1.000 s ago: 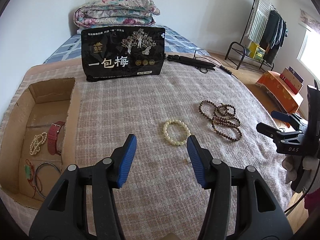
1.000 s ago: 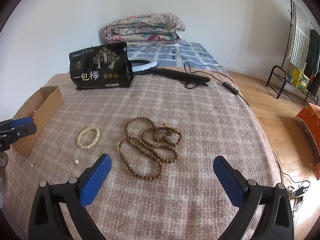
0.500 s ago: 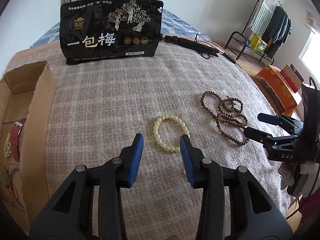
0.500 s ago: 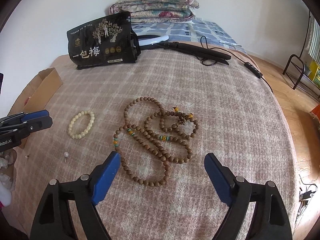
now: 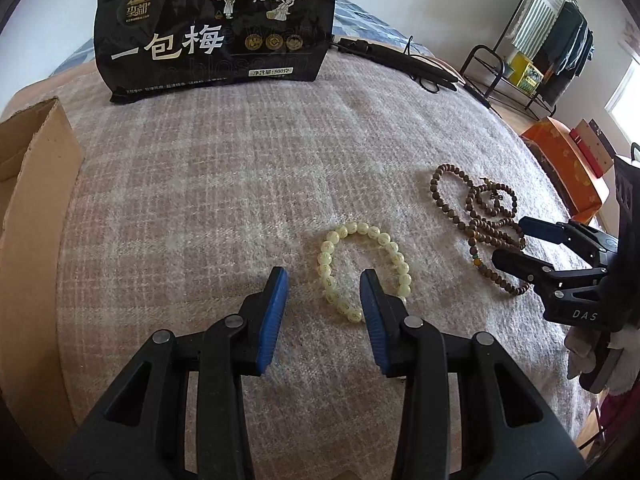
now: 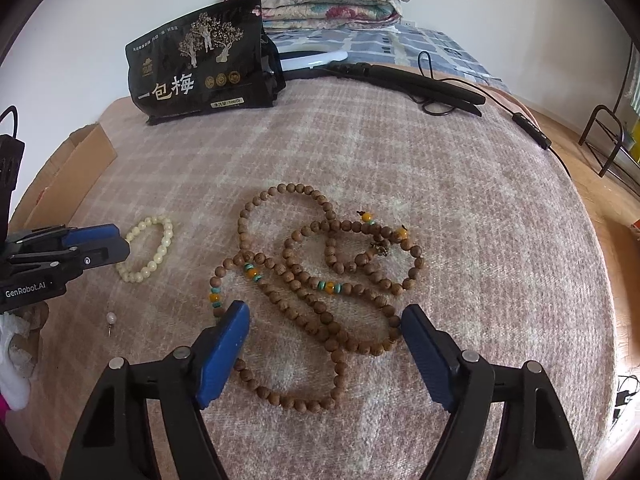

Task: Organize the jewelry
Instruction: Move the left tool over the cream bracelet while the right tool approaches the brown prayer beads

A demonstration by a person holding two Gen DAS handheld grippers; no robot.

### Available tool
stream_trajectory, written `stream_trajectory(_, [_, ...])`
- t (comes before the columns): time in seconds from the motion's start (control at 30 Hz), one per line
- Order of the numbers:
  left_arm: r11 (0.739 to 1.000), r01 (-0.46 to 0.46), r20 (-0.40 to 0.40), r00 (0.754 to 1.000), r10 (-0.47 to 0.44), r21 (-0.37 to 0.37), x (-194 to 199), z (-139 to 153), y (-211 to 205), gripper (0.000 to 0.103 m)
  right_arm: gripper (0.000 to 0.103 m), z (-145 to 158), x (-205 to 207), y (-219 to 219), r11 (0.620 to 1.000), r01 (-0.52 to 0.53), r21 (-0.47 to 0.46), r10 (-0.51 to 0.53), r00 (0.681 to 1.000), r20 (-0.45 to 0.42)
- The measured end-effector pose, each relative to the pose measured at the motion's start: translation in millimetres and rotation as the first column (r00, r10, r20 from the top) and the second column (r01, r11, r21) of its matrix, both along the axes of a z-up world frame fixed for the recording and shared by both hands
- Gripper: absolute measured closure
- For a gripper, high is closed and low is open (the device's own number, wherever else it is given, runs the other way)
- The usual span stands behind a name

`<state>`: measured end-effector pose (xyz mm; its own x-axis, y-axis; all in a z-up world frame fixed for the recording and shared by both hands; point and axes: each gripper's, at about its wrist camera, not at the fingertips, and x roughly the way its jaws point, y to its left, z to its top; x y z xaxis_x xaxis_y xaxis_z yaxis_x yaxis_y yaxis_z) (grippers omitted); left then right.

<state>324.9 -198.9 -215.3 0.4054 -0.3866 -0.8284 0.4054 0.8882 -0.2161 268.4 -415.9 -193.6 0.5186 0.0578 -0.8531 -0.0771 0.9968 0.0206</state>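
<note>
**My two grippers over the beads**

My left gripper (image 5: pixel 323 280) is partly open, with nothing in it. Its blue pads sit on each side of the near left part of the pale bead bracelet (image 5: pixel 362 268). I cannot tell if they touch the beads. The bracelet lies flat on the checked blanket (image 5: pixel 200 184).

My right gripper (image 6: pixel 325 322) is open wide and holds nothing. Its pads sit on each side of the near end of the long brown bead necklace (image 6: pixel 320 292), which lies in loose loops.

In the right view, the bracelet is at 9 o'clock from the necklace. A small pearl pin (image 6: pixel 110 320) lies at 8 o'clock. The cardboard box (image 6: pixel 76 168) is at 10 o'clock, at the blanket's edge. The black snack bag (image 6: pixel 200 60) stands at 11 o'clock, far back.
</note>
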Motion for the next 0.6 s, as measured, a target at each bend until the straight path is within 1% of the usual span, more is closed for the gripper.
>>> stream_trajectory(0.13, [1.000,0.007,0.005,1.000,-0.007,0.006,2,0,-3,0.065,0.031,0,5,2,0.999,-0.019,-0.033,0.018,1.000,-0.003])
stream_trajectory(0.37, [1.000,0.019,0.012,1.000,-0.019,0.017,4,-2,-7,0.065,0.031,15,-4,3,0.993,-0.104,-0.047,0.107,0.993,0.051])
stream_trajectory(0.53, [0.999,0.022,0.018,1.000,-0.022,0.024,5,-4,-8,0.067,0.031,11,6,16,0.979,-0.192,-0.068,0.195,0.980,0.030])
stream_trajectory(0.6, [1.000,0.021,0.016,1.000,-0.021,0.021,6,-4,-7,0.069,0.032,7,14,18,0.974,-0.219,-0.058,0.220,0.975,0.016])
